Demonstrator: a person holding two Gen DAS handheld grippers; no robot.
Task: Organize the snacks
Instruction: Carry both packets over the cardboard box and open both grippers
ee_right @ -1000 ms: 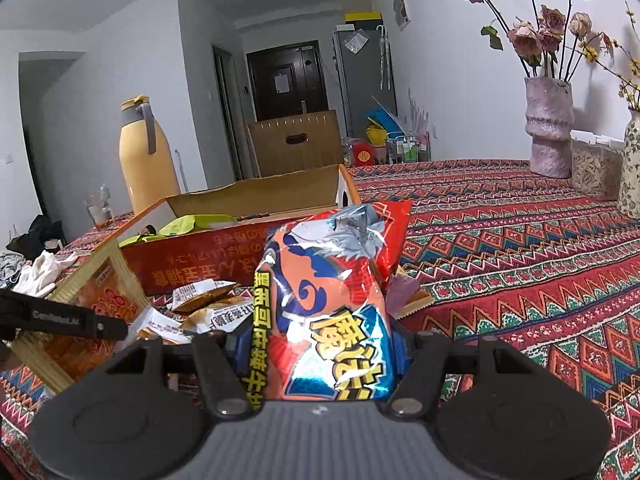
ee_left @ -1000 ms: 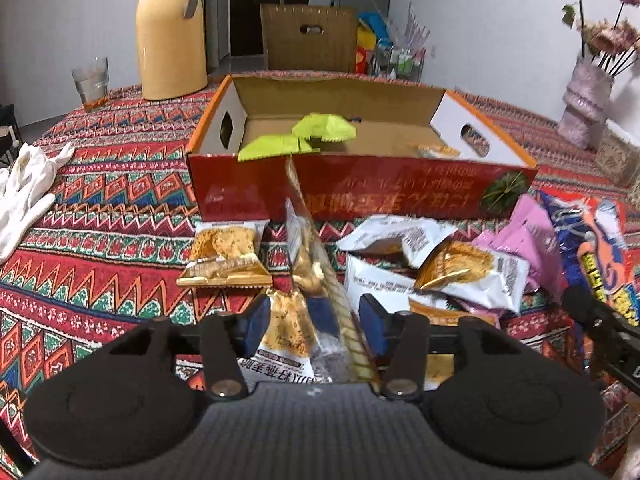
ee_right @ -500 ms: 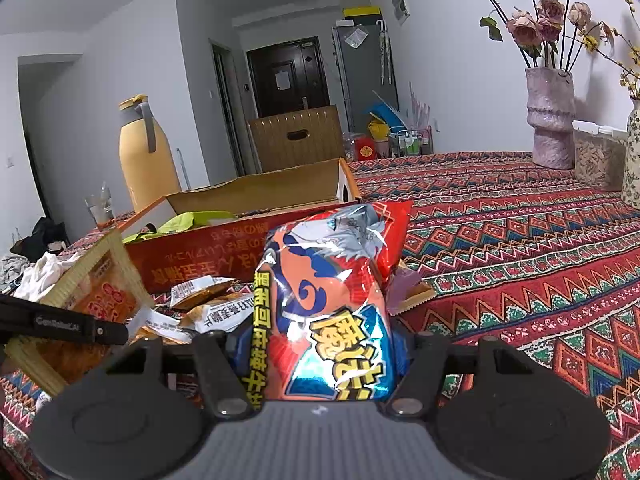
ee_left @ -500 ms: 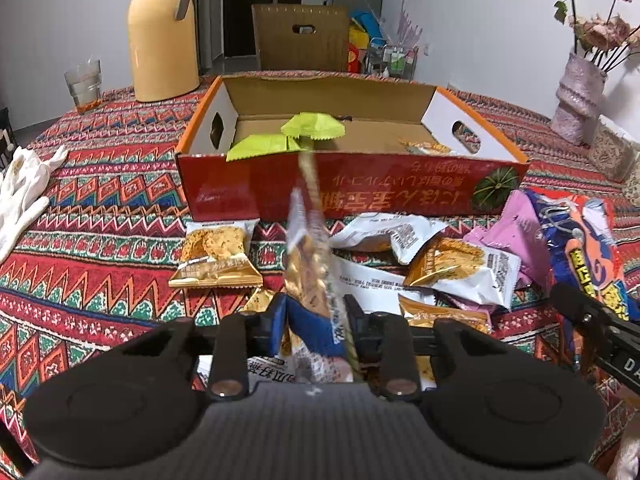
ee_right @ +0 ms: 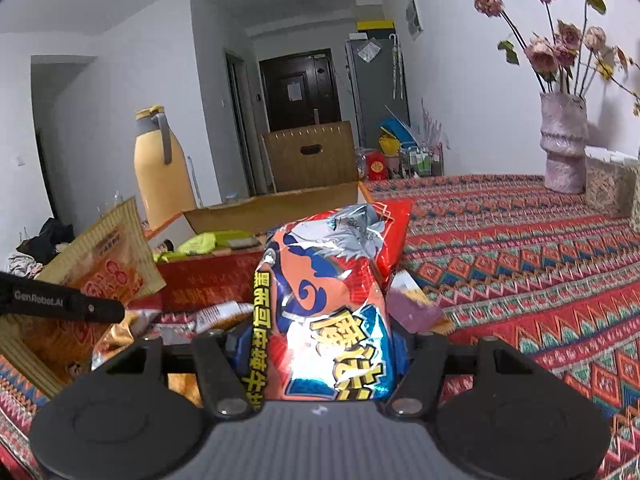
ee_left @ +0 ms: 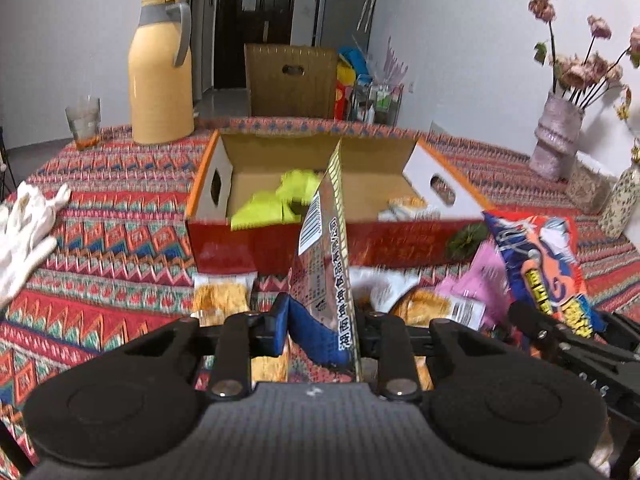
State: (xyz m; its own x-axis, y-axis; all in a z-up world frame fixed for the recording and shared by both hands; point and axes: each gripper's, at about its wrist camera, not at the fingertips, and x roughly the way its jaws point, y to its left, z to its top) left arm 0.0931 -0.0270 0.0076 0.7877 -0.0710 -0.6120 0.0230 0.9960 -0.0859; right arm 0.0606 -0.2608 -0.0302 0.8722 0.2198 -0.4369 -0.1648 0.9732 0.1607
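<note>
Two claws, both loaded. Left claw clamped a gold-edged clear snack packet, held upright in front of the red cardboard box. Right claw pinched a red-blue chip bag above the counter. Green packets lay inside the box; loose snack packets sat just before its front wall.
</note>
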